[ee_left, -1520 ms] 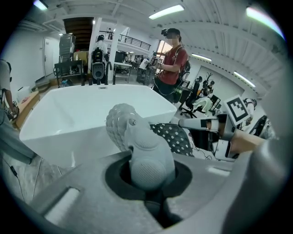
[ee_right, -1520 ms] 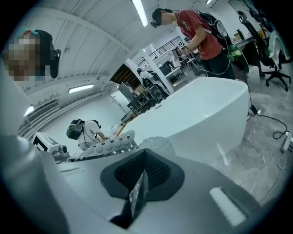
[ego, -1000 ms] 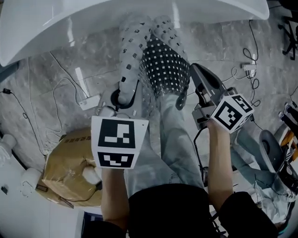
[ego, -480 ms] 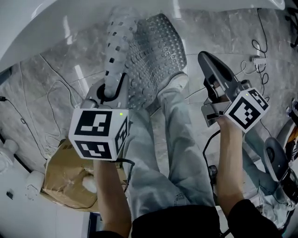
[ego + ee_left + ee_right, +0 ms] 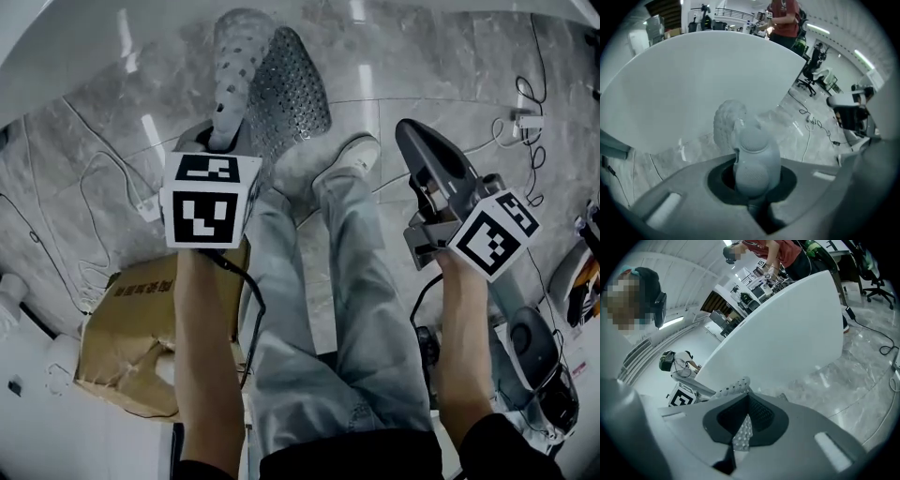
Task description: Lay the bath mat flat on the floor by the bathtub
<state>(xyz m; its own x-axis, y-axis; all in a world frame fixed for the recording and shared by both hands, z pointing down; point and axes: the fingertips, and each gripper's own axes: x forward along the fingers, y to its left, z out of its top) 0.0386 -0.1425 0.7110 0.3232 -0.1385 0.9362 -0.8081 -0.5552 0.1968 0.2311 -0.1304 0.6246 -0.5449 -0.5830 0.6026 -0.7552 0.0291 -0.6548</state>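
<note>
The grey bath mat [image 5: 281, 84], dotted with holes and suction cups, hangs folded lengthwise, its far end on the marble floor by the white bathtub [image 5: 75, 47]. My left gripper [image 5: 223, 131] points steeply down and is shut on the mat's near edge. In the left gripper view a rounded fold of the mat [image 5: 752, 154] bulges out between the jaws. My right gripper [image 5: 405, 131] hovers to the right of the mat and of the person's shoe [image 5: 328, 164], apart from the mat. Its jaws look closed with nothing held. From the right gripper view the rolled mat edge [image 5: 733, 387] shows off to the left.
A torn cardboard box [image 5: 131, 328] lies on the floor at the lower left. Cables and a power strip [image 5: 145, 208] run across the tiles on the left, and more cables [image 5: 520, 122] lie at the right. The person's legs stand between the grippers. The tub wall [image 5: 703, 84] is close ahead.
Both grippers have come down, the left one farther. The mat has sunk with it towards the floor by the tub and no longer hangs beside the right gripper.
</note>
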